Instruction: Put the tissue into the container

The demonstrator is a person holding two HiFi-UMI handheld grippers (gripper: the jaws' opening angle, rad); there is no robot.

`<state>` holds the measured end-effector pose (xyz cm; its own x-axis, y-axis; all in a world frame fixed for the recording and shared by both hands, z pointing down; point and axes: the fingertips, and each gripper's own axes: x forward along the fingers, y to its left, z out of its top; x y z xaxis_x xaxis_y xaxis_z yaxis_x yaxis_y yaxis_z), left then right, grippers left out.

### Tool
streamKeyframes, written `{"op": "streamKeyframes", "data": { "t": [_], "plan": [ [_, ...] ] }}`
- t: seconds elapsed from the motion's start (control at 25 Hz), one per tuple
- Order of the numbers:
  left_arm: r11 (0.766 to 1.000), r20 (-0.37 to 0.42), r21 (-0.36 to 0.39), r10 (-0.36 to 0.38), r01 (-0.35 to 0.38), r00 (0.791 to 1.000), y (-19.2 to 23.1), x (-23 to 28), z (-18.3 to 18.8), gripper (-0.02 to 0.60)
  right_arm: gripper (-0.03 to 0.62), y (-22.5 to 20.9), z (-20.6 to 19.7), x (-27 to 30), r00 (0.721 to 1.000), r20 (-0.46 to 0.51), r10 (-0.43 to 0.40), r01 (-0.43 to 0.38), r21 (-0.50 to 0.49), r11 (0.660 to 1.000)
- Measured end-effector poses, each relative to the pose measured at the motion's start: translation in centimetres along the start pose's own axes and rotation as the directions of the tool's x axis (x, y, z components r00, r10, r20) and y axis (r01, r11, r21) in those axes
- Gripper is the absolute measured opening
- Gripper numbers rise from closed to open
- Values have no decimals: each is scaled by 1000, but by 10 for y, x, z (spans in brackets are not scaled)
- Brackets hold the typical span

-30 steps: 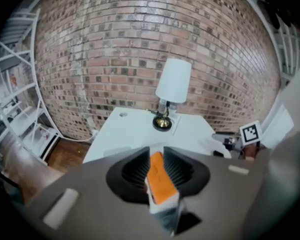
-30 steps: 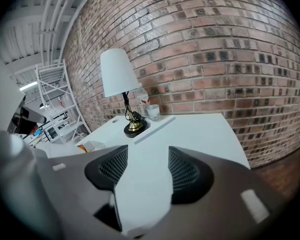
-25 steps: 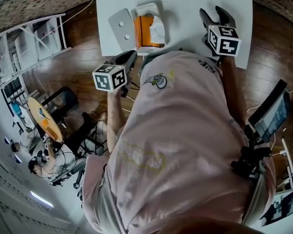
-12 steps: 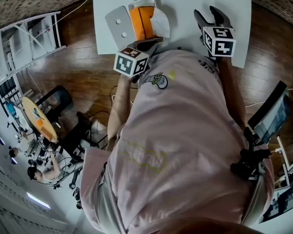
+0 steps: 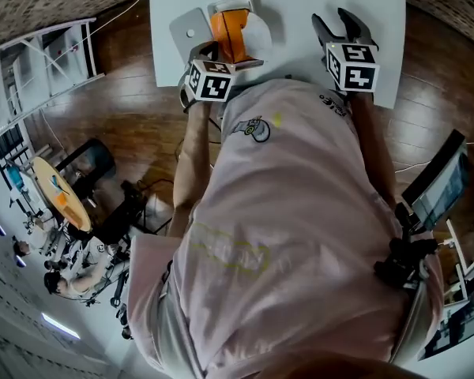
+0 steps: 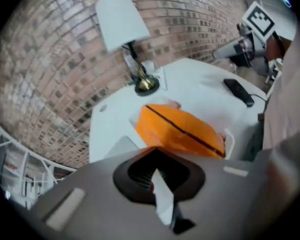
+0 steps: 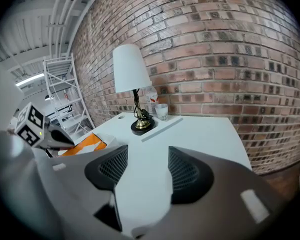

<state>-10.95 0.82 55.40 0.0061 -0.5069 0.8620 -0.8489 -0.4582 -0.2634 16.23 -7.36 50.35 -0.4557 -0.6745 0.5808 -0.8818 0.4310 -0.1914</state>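
Two grippers showed in the head view. The left gripper [image 5: 205, 54] sat at the near edge of the white table [image 5: 300, 6], its tips just beside the container [image 5: 257, 36]. The right gripper [image 5: 340, 28] was well apart from it, over bare tabletop.

Only the gripper views told how the jaws stood. The left gripper view showed its dark jaws drawn together, with a thin white sliver in the slit (tissue or table behind, I could not tell). Just past them the orange tissue pack [image 6: 180, 129] lay tilted in the white container. A black remote [image 6: 238, 91] lay farther along the table. The right gripper view showed its jaws wide apart with only tabletop between them. It also showed a lamp [image 7: 130, 69] and a glass [image 7: 161, 111] by the brick wall [image 7: 215, 44], both outside the head view.

A second before, the left gripper had hung off the table over the wooden floor [image 5: 126, 109]. It had since come up to the table's edge by the container. The right gripper had barely shifted.
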Motion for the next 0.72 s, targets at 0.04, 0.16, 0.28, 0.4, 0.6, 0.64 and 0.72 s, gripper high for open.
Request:
{"op": "streamKeyframes", "data": {
  "t": [0.04,0.16,0.28,0.4,0.6,0.64,0.72],
  "plan": [
    [996,81,-45,74,-70,994,17,-15,14,-2,253,-1,-1,-1,1000,0,-3,3,0,1000],
    [972,227,-34,233,-231,946,33,-18,33,-2,253,-9,-8,-4,1000,-7,-18,19,23,1000],
    [943,-37,326,88,-71,995,-6,38,9,-5,253,-14,-11,-5,1000,-13,-28,28,27,999],
    [939,144,204,251,-277,957,35,5,58,-2,253,-13,-9,-6,1000,-11,-29,29,15,999],
    [820,47,542,187,-182,981,10,42,39,2,253,-10,-12,-3,1000,-18,-15,16,6,1000],
    [814,72,532,231,-233,970,19,36,44,2,253,-9,-11,-4,1000,-15,-14,14,-4,1000],
    [831,180,433,299,-348,937,36,13,60,2,253,-7,-8,-5,1000,-8,-12,12,-12,1000]
  ]
}}
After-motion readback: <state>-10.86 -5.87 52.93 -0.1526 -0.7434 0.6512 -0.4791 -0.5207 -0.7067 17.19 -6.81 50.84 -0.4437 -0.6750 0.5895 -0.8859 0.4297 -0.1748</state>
